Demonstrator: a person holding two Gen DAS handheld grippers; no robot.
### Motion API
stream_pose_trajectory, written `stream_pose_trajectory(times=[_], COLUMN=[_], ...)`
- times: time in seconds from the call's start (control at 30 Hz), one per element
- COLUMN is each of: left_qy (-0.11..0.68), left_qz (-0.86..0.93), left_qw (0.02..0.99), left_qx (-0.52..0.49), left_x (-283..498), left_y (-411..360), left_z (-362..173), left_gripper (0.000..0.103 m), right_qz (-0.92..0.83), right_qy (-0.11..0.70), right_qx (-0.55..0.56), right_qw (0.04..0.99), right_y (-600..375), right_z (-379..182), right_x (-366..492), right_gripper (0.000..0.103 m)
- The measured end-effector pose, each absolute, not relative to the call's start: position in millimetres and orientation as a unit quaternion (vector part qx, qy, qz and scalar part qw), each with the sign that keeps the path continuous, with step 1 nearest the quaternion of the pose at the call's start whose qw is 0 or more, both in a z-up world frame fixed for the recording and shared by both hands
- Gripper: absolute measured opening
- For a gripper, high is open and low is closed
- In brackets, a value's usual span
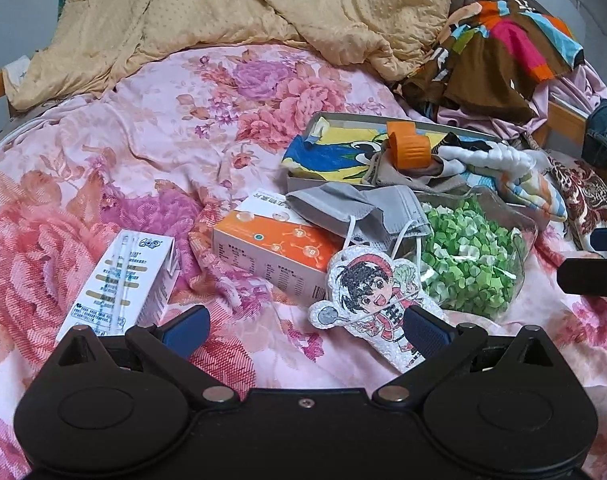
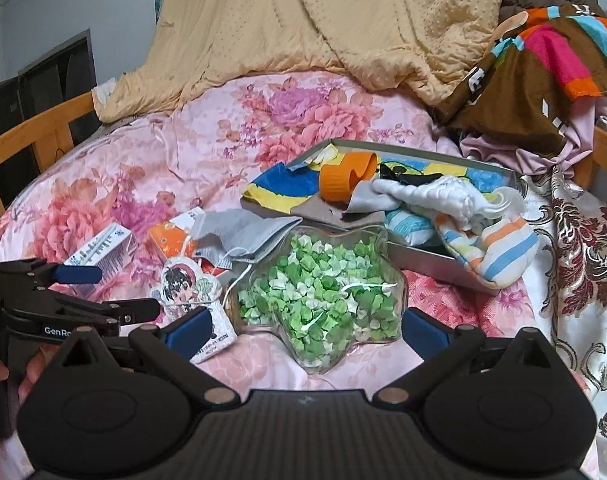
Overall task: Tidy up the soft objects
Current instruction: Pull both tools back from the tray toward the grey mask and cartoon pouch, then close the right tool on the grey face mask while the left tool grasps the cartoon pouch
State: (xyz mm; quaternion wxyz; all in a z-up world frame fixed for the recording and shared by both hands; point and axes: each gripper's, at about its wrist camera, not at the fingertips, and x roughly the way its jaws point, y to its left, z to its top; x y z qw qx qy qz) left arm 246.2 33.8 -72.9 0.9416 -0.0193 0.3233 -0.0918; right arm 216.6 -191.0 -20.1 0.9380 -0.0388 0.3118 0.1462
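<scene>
A shallow grey box (image 2: 443,258) lies on the floral pink bedsheet (image 1: 123,152), right of centre, and holds a heap of soft things: a blue and yellow cloth (image 1: 323,156) at its left end, a white plush piece (image 2: 435,194) toward the right, and a striped sock (image 2: 491,248) drooping over the near right rim. An orange plastic cap (image 2: 343,178) rests tilted on top of the cloth. Just in front of the box, a grey face mask (image 1: 359,208) lies partly on an orange and white carton (image 1: 275,248), its white ear loops trailing toward the near side. To the right of the mask, touching the box's near wall, sits a clear star-shaped container (image 2: 323,300) full of small green and white folded paper stars. Near the mask's loops lies a flat cartoon-figure charm (image 1: 371,296), overlapping the carton's near corner. Farther left, a white carton (image 1: 119,284) lies well apart from the box.

The left gripper (image 1: 303,330) hovers low over the sheet with its 2 blue-padded fingers spread wide and empty, the right one over the charm's lower edge. The right gripper (image 2: 303,330) is likewise spread apart, holding nothing, its fingers on either side of the star container's near end. At the far side, a yellow blanket (image 2: 303,20) is heaped up, with colourful clothing (image 2: 543,60) piled to its right.
</scene>
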Motion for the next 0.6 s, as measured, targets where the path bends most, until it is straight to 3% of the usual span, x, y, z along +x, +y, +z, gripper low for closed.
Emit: stream_pose_trajectory(times=[0.23,0.6], left_qy=[0.321,0.317], left_qz=[-0.117,-0.165], left_qw=[0.94,0.931], left_qx=[-0.026,-0.07], left_x=[256,273], left_y=[33,39], left_z=[-80,-93], left_gripper=[0.102,0.102], right_qz=[0.159,0.267], right_qy=[0.318,0.372], right_qx=[-0.056,-0.177], right_qw=[0.933,0.871], right_y=[-189,-167], right_z=[-22,7], right_x=[231,267], right_gripper=[0.103,0.103])
